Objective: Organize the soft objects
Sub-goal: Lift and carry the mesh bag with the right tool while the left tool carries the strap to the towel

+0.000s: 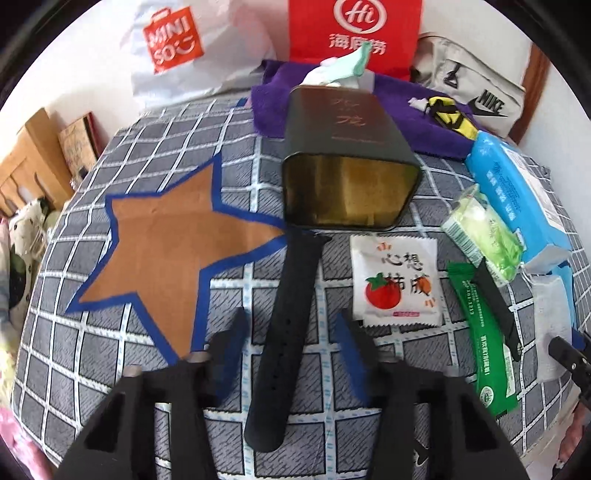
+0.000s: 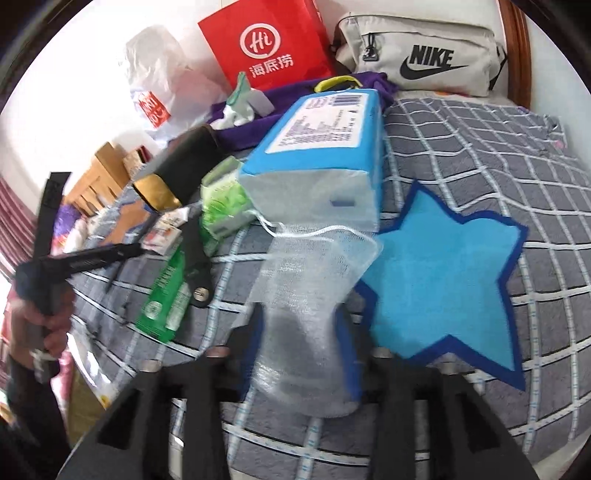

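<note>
My left gripper (image 1: pixel 291 328) is open, its fingers on either side of a black watch strap (image 1: pixel 284 332) lying on the checked bed cover, apart from it. An orange star patch (image 1: pixel 162 251) lies left of the strap. A dark tin (image 1: pixel 347 162) lies on its side beyond it. My right gripper (image 2: pixel 303 328) is open around a white mesh pouch (image 2: pixel 306 280); I cannot tell whether the pads touch it. A blue star patch (image 2: pixel 439 280) lies to its right. A blue tissue pack (image 2: pixel 321 147) sits beyond the pouch.
A tomato sachet (image 1: pixel 399 280), green sachet (image 1: pixel 484 339), green tissue packet (image 1: pixel 480 236) and second black strap (image 1: pixel 498 306) lie at right. A purple towel (image 1: pixel 406 110), red bag (image 1: pixel 354 33), Miniso bag (image 1: pixel 177 44) and Nike pouch (image 2: pixel 421 55) line the back.
</note>
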